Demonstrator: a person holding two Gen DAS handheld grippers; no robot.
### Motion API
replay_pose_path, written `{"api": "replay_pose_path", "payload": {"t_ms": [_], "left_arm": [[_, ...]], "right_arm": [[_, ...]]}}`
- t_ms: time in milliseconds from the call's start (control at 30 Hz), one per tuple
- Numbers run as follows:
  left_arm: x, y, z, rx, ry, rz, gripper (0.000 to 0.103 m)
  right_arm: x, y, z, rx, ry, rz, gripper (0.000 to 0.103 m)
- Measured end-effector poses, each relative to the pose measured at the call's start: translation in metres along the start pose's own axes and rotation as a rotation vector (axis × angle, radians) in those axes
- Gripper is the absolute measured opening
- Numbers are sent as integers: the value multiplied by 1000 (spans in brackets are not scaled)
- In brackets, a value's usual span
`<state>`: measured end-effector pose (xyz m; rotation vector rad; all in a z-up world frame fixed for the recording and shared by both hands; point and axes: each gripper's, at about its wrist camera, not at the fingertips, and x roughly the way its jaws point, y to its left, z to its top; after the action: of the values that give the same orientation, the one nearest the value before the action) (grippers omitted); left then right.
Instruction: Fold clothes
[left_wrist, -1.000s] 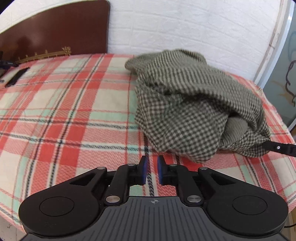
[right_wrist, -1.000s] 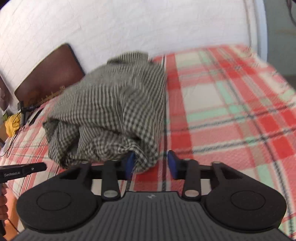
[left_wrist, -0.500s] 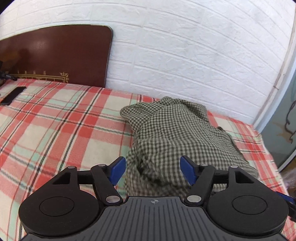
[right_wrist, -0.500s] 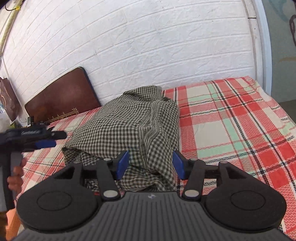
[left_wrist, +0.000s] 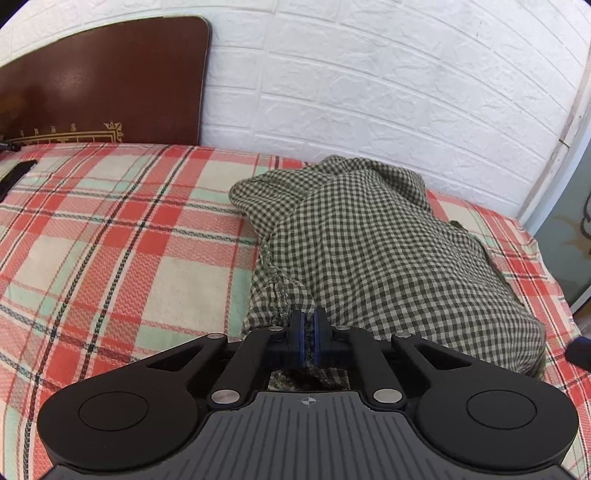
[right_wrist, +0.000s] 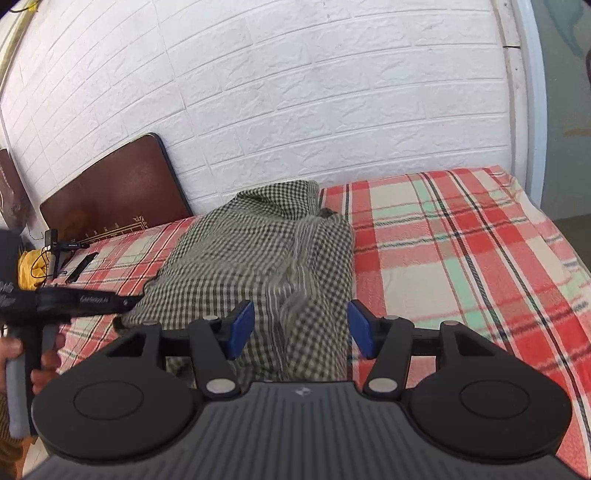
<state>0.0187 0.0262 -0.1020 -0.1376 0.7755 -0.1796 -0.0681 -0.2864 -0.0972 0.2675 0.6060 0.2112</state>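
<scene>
A green-and-cream checked garment (left_wrist: 388, 251) lies bunched on the plaid bed cover (left_wrist: 110, 240). My left gripper (left_wrist: 308, 339) is shut, its blue pads pinching the garment's near-left edge. The right wrist view shows that same left gripper (right_wrist: 135, 300) reaching in from the left, its tip at the cloth's edge, with a hand on its handle. My right gripper (right_wrist: 301, 330) hovers over the garment's (right_wrist: 258, 251) near end. Its jaws are opening; cloth lies between the blue pads (right_wrist: 242, 328), and they do not press on it.
A brown headboard (left_wrist: 103, 81) leans on the white brick wall (left_wrist: 369, 92) behind the bed. A black flat device (right_wrist: 79, 266) and cables lie far left on the cover. The bed's right edge (right_wrist: 561, 236) drops off beside a door frame.
My left gripper opened wide, moved onto the garment's near edge and shut on it. My right gripper rose over the cloth and its jaws spread wider.
</scene>
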Motion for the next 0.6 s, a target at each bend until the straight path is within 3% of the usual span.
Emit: {"api": "replay_pose_path", "payload": {"t_ms": [233, 433, 467, 500, 533, 600], "left_arm": [[4, 2, 2, 0, 2, -12, 0], [7, 4, 1, 20, 13, -13, 0], [7, 4, 2, 25, 13, -12, 0], [7, 4, 2, 29, 13, -10, 0], [6, 5, 3, 34, 13, -10, 0], [3, 4, 3, 45, 12, -7, 0]], "right_arm": [[48, -2, 35, 1, 32, -4, 61], [100, -9, 44, 44, 126, -13, 58], [107, -8, 44, 45, 148, -10, 52], [112, -7, 44, 48, 171, 0, 31], [115, -6, 44, 52, 196, 14, 19], [113, -4, 46, 59, 195, 24, 11]]}}
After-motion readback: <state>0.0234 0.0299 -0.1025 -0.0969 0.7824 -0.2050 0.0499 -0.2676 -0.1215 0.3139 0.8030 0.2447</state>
